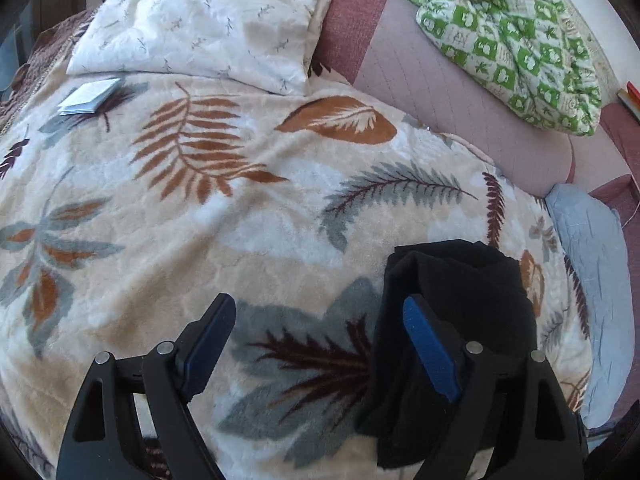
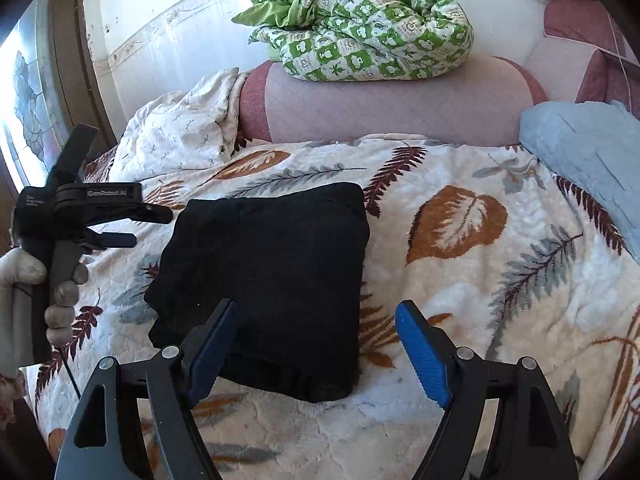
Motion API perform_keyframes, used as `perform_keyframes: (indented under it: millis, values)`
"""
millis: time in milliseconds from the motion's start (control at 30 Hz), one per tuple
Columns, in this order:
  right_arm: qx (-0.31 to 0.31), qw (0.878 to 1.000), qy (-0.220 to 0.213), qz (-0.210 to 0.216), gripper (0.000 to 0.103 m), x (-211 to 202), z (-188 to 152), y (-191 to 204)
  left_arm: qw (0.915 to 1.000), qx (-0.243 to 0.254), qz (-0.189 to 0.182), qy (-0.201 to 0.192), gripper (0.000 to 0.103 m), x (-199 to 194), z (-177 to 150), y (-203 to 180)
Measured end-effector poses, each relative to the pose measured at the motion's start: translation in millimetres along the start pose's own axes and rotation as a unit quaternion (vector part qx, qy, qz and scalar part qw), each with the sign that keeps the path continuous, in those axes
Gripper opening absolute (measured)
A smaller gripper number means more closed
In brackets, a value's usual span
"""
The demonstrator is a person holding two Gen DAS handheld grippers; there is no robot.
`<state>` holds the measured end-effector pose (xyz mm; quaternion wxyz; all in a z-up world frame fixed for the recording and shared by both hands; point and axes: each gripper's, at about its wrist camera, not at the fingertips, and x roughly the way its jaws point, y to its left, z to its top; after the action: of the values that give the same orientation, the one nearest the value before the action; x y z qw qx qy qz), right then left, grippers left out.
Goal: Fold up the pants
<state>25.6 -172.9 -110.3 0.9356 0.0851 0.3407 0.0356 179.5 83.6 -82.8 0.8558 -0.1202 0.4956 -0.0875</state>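
Observation:
The black pants (image 2: pixel 272 276) lie folded into a compact square on the leaf-patterned blanket (image 2: pixel 480 300). My right gripper (image 2: pixel 316 332) is open and empty, just above the bundle's near edge. In the left wrist view the pants (image 1: pixel 460 304) sit at lower right, behind the right finger. My left gripper (image 1: pixel 320 328) is open and empty over the blanket (image 1: pixel 240 220), left of the pants. The left gripper also shows in the right wrist view (image 2: pixel 152 226), held by a hand beside the bundle's left edge.
A white pillow (image 1: pixel 200 20) and a small booklet (image 1: pixel 88 96) lie at the blanket's far left. A green checked quilt (image 2: pixel 360 24) rests on the pink sofa back (image 2: pixel 400 100). A light blue cloth (image 2: pixel 592 160) lies at the right. A window (image 2: pixel 28 92) is at left.

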Motion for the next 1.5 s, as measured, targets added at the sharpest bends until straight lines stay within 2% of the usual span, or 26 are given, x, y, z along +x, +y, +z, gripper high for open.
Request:
perform_keyframes:
  millis: [100, 167, 300, 433, 500, 567, 667, 733, 833, 933, 1100, 1267, 1500]
  values:
    - [0.006, 1.000, 0.007, -0.003, 0.085, -6, -9, 4, 0.9996, -0.005, -0.006, -0.028, 0.086, -40, -25, 3]
    - [0.016, 1.000, 0.012, -0.009, 0.085, -14, -15, 8, 0.9987, 0.004, 0.005, -0.051, 0.086, -66, -48, 1]
    - [0.047, 0.999, 0.015, -0.001, 0.085, -41, -35, 21, 0.9933, 0.044, 0.048, -0.096, 0.086, -107, -102, -15]
    - [0.043, 0.999, 0.011, -0.012, 0.085, -71, -54, 36, 0.9826, 0.083, 0.095, -0.136, 0.086, -137, -142, -36]
    - [0.024, 0.999, 0.009, -0.023, 0.085, -80, -56, 44, 0.9751, 0.086, 0.127, -0.161, 0.090, -152, -154, -45]
    - [0.004, 0.999, 0.007, -0.035, 0.085, -86, -53, 51, 0.9691, 0.085, 0.141, -0.184, 0.093, -166, -162, -51]
    - [0.005, 0.999, 0.001, -0.044, 0.085, -93, -47, 51, 0.9606, 0.088, 0.146, -0.219, 0.099, -181, -170, -56]
    - [0.011, 0.998, 0.004, -0.056, 0.086, -94, -46, 47, 0.9612, 0.082, 0.128, -0.230, 0.099, -186, -171, -52]
    - [0.031, 0.997, 0.015, -0.068, 0.086, -92, -50, 37, 0.9662, 0.067, 0.118, -0.219, 0.099, -179, -170, -43]
    - [0.041, 0.996, 0.023, -0.074, 0.086, -89, -56, 35, 0.9689, 0.055, 0.133, -0.201, 0.099, -165, -174, -32]
    - [0.017, 0.996, 0.028, -0.083, 0.086, -81, -68, 48, 0.9764, 0.040, 0.136, -0.163, 0.099, -140, -183, -12]
    - [0.003, 0.996, 0.043, -0.081, 0.086, -69, -77, 58, 0.9789, 0.032, 0.148, -0.137, 0.099, -124, -187, 2]
    - [-0.003, 0.995, 0.056, -0.078, 0.086, -60, -81, 62, 0.9865, 0.035, 0.119, -0.106, 0.099, -109, -188, 10]
